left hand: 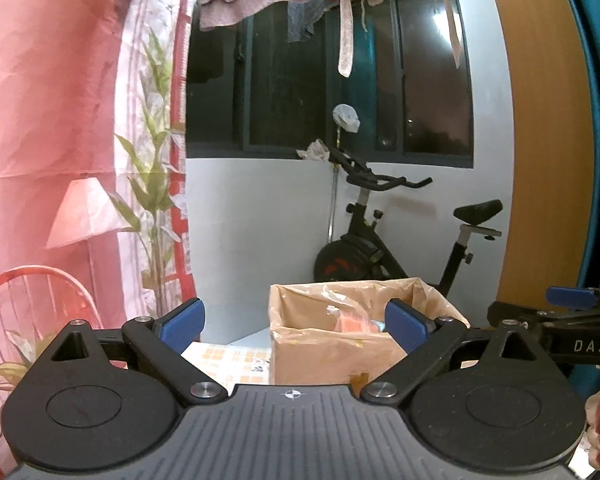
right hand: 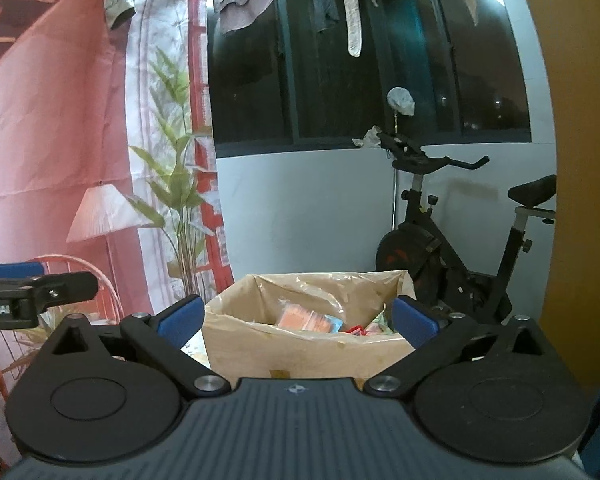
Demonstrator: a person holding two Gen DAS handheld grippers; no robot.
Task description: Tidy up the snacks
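Left wrist view: I find my left tool point(left hand: 296, 326) with its blue pads spread wide and nothing between them. The cardboard box point(left hand: 336, 354) stands ahead of the tool, toward its right pad, lined with a clear plastic bag point(left hand: 342, 300). An orange snack packet point(left hand: 354, 325) lies inside the box, beyond the pads and apart from them. A patterned cloth point(left hand: 232, 360) covers the counter to the left of the box. The right tool point(left hand: 572, 298) enters at the right edge. An exercise bike point(left hand: 400, 240) stands behind the box.

Right wrist view: my right tool point(right hand: 296, 322) is parted to its widest and grips nothing. The box point(right hand: 296, 354) sits directly ahead, centred between the pads. Orange snack packets point(right hand: 304, 318) and a red packet point(right hand: 356, 330) rest inside, clear of both pads. The left tool point(right hand: 16, 270) shows at the left edge.
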